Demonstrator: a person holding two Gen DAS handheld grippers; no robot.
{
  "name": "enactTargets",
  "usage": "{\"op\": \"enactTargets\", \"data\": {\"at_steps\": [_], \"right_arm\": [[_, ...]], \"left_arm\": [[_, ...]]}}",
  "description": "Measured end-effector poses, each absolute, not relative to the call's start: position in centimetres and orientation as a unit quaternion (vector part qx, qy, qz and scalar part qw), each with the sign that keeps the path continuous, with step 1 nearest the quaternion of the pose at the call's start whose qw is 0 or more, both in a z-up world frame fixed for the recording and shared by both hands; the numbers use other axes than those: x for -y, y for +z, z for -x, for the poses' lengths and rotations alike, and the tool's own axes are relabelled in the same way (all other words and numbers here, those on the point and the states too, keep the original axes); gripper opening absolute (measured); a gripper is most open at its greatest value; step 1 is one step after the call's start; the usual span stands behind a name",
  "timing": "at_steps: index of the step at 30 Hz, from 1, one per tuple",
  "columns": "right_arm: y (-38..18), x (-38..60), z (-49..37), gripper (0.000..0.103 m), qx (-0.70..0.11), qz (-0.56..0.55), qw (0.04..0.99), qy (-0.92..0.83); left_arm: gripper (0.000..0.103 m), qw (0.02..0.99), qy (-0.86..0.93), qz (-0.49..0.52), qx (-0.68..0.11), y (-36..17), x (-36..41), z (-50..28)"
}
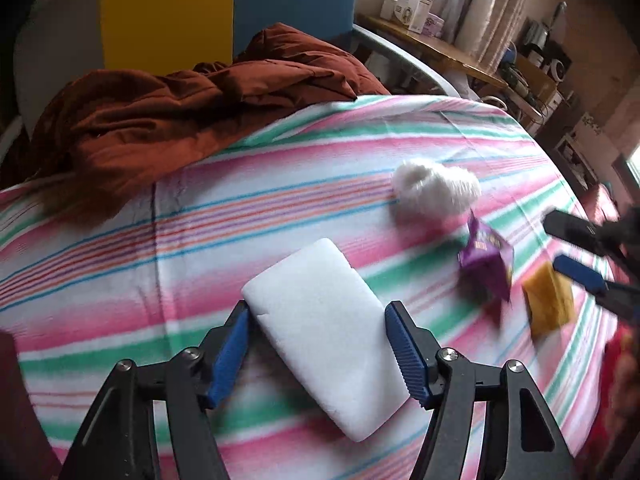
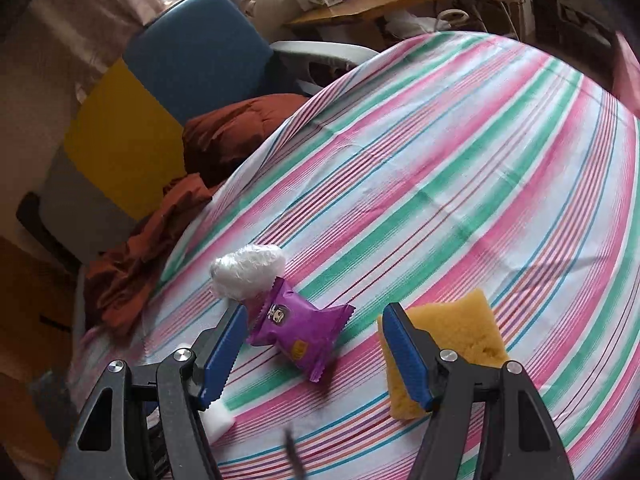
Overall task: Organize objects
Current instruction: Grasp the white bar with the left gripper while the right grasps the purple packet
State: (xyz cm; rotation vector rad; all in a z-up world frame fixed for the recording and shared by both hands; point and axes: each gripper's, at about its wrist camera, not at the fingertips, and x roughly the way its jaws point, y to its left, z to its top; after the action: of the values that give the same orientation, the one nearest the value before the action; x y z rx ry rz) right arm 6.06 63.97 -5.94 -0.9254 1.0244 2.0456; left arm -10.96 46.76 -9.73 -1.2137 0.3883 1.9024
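Observation:
A white foam block (image 1: pixel 324 320) lies on the striped cloth between the open jaws of my left gripper (image 1: pixel 318 348); whether the pads touch it I cannot tell. A purple snack packet (image 1: pixel 486 260) lies to its right, with a white wrapped bundle (image 1: pixel 436 188) behind it and a yellow sponge (image 1: pixel 548 300) further right. My right gripper (image 2: pixel 312 344) is open above the purple packet (image 2: pixel 298 330). The yellow sponge (image 2: pixel 452 340) lies just outside its right finger, the white bundle (image 2: pixel 248 274) beyond its left finger. The right gripper also shows in the left wrist view (image 1: pixel 576 248).
The table wears a pink, green and white striped cloth (image 2: pixel 460 160). A rust-brown jacket (image 1: pixel 180 112) is heaped on its far left edge. A blue and yellow chair (image 2: pixel 180 64) stands behind, and a wooden shelf with boxes (image 1: pixel 420 32) beyond.

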Motion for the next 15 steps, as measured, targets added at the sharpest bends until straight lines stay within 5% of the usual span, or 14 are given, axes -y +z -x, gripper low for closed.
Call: {"op": "enactTargets", "data": {"at_steps": [15], "right_arm": [[-8.2,-60.3,0.6,0.071,-0.149,0.471,0.309,0.813]], "left_arm": [[0.068,0.427,0.742,0.492,-0.160,-9.4,-39.6,6.4]]}}
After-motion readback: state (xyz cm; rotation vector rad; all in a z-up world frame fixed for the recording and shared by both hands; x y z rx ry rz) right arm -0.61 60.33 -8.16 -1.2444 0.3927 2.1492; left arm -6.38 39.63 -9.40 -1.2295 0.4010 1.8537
